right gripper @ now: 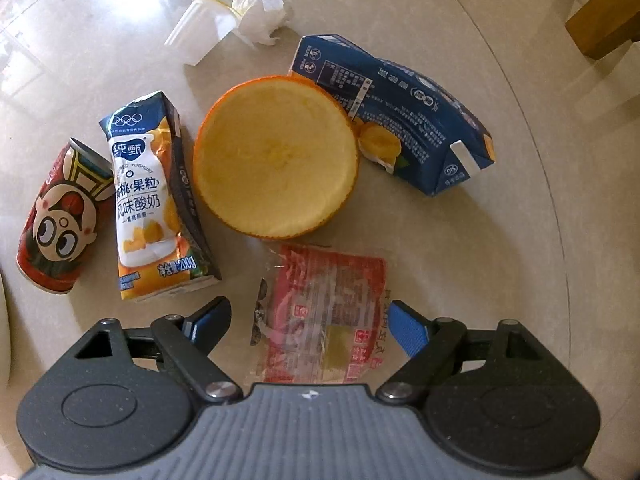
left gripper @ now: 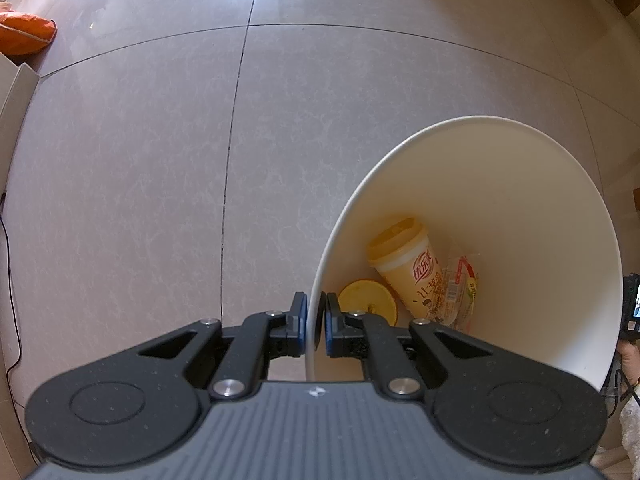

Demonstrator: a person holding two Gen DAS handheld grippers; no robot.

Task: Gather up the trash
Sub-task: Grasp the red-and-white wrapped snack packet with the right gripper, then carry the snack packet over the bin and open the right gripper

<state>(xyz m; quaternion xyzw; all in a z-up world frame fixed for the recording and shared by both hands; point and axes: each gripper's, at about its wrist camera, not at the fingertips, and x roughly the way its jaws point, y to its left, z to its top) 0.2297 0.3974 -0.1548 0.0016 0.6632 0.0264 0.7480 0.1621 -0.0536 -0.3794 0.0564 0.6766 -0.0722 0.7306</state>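
Wrapper [right gripper: 324, 316] rightward; bin [left gripper: 560, 208] leftward

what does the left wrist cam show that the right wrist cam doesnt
Only the left wrist view: the left gripper shut on the rim of the white bin, with a yellow cup, an orange half and a wrapper inside.
Only the right wrist view: the right gripper open over a red wrapper, an orange peel half, a yoghurt carton, a red can, a blue carton and a tissue.
Shared: pale glossy surfaces.
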